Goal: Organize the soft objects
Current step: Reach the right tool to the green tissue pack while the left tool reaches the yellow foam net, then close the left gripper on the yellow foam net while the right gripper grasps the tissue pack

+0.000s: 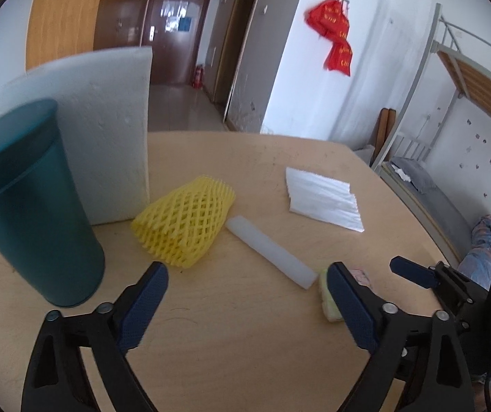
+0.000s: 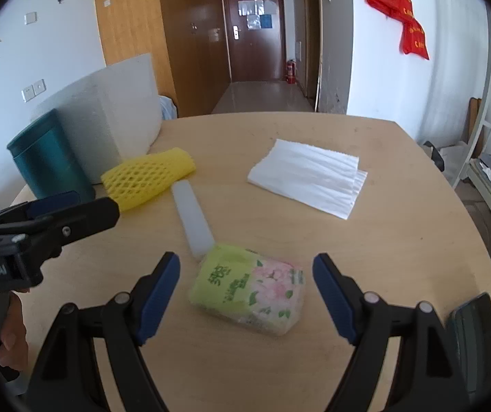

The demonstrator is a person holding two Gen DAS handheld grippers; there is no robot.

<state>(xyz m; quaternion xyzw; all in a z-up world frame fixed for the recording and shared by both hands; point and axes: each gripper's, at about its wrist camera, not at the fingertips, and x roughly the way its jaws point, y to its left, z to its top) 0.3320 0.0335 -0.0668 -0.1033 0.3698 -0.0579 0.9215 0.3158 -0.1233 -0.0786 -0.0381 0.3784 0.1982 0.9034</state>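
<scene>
I'm working in what looks like a dormitory room: a metal bunk bed (image 1: 465, 79) against the white wall, wooden wardrobes (image 2: 163, 31), a dark entrance door (image 2: 254, 31), and a fire extinguisher (image 2: 290, 71) beside it.

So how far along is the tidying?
Barely started, it seems. Nothing is in hand: the left gripper and right gripper are open. The yellow foam net, white foam stick, tissue pack and white sheets lie loose on the table.

In the left wrist view, bare table (image 1: 245, 326) lies open ahead of you at lower centre. The teal canister (image 1: 29, 206) and white foam block (image 1: 108, 130) wall off the left; the foam stick (image 1: 271, 252) crosses centre-right.
</scene>
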